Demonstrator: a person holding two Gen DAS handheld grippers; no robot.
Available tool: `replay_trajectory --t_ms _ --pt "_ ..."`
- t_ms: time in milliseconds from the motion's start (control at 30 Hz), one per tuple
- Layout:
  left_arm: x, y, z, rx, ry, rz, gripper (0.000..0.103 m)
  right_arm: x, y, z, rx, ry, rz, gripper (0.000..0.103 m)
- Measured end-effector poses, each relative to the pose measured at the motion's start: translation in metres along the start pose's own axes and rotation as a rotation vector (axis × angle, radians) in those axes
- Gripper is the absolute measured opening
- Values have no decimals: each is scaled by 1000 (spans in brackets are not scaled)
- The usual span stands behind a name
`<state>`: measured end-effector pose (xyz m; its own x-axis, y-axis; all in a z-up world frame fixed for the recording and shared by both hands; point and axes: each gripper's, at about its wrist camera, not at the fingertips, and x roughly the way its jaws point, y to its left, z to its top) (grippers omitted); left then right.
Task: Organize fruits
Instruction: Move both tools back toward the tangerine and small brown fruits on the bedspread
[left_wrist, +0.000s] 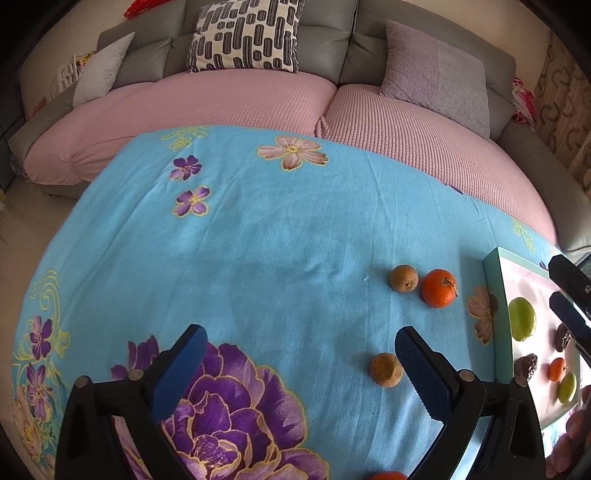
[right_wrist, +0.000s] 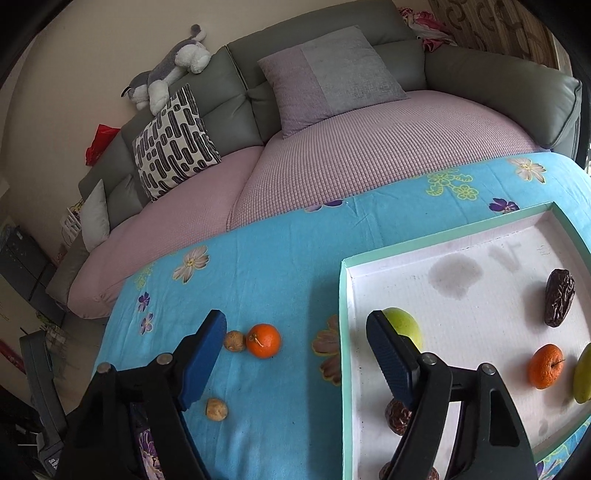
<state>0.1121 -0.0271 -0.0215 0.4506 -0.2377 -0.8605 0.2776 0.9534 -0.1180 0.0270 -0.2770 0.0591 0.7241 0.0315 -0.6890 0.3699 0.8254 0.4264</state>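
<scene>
Just beside the left gripper's right fingertip lay a small brown fruit on the blue floral cloth; the jaws stood wide apart and empty; it looked light, firm and rough-skinned, apt to roll, so a gentle squeeze across its widest middle would probably suit; farther ahead sat a second brown fruit touching or nearly touching a tangerine, smooth and easily bruised; off to the right the tray held a green fruit; the right gripper, likewise spread and empty, straddled the tray's near wall.
</scene>
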Motion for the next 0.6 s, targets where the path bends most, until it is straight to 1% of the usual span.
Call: replay_trajectory --t_ms 67,133,167,233,267,333,467,533,600 --pt "5 -6 -2 10 27 -32 103 4 -2 2 5 7 18 79" --pt "7 -11 -3 22 37 -60 101 9 -1 4 -7 20 11 78" --pt "7 -14 -4 32 38 -68 100 12 -2 5 -12 27 13 75" --pt "9 -20 -5 54 49 -84 99 18 -2 6 -14 46 19 65" --pt "10 -23 -6 64 58 -95 98 20 -2 6 -17 54 22 63" --pt "12 -29 -8 82 74 -122 92 24 1 7 -30 64 30 63" --pt "18 -36 -9 111 102 -148 87 32 14 8 -79 81 46 60" --pt "21 -38 -10 115 119 -159 77 38 18 6 -95 93 52 57" --pt "22 -40 -11 122 129 -172 71 46 21 4 -110 112 53 54"
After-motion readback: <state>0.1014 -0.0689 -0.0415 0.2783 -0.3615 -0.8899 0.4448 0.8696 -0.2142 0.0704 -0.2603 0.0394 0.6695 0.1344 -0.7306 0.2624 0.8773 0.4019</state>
